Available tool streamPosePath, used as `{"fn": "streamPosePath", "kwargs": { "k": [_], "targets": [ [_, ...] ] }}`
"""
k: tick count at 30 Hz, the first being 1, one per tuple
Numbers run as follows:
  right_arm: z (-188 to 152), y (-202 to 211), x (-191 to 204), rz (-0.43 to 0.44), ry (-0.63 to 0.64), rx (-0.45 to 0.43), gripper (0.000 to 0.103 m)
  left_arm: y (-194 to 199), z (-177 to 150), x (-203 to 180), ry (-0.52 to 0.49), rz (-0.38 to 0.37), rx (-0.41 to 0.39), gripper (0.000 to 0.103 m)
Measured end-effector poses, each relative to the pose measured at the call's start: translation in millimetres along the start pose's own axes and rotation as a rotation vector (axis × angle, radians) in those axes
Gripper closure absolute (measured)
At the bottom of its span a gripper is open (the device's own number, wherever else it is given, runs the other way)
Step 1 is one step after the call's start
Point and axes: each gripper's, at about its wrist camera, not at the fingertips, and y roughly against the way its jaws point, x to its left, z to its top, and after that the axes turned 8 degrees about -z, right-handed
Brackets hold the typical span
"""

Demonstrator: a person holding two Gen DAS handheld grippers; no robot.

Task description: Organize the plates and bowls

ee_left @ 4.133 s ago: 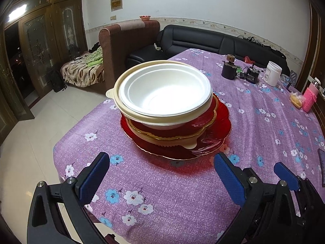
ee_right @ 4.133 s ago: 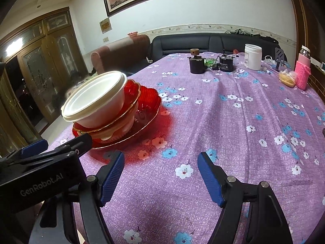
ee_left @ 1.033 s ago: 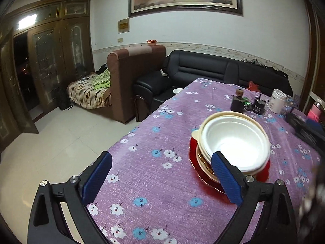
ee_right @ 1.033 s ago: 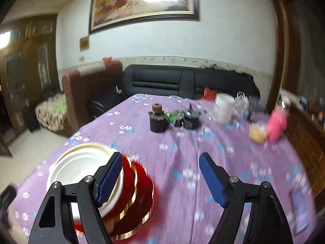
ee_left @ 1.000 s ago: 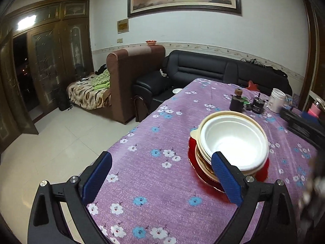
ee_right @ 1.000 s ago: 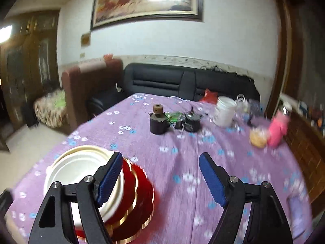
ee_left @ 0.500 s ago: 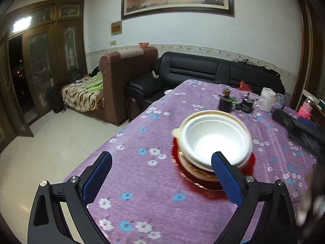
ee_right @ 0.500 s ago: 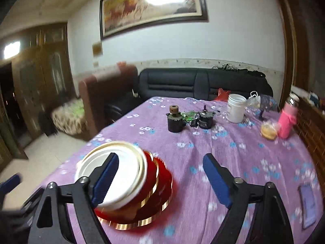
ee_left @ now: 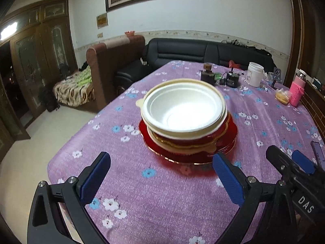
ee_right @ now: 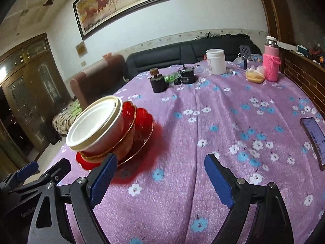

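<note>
Bowls [ee_left: 183, 109] and plates [ee_left: 229, 142] stand nested in one stack; left gripper [ee_left: 160, 174] and right gripper [ee_right: 160, 177] gape empty: either sorted or awaiting unstacking.

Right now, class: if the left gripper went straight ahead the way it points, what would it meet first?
Probably the stack of dishes: the left gripper is open, aimed at the red plate under the white bowl. Depth is uncertain.
</note>
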Motion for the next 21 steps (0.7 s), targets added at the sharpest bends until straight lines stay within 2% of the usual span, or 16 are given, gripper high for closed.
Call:
{"fn": "streamPosePath", "kwargs": {
  "k": [21],
  "targets": [
    [-24,-10,22,-0.029,0.078,0.061,0.012,-11,-11,21,0.055,0.017,0.045,0.002]
  ]
}}
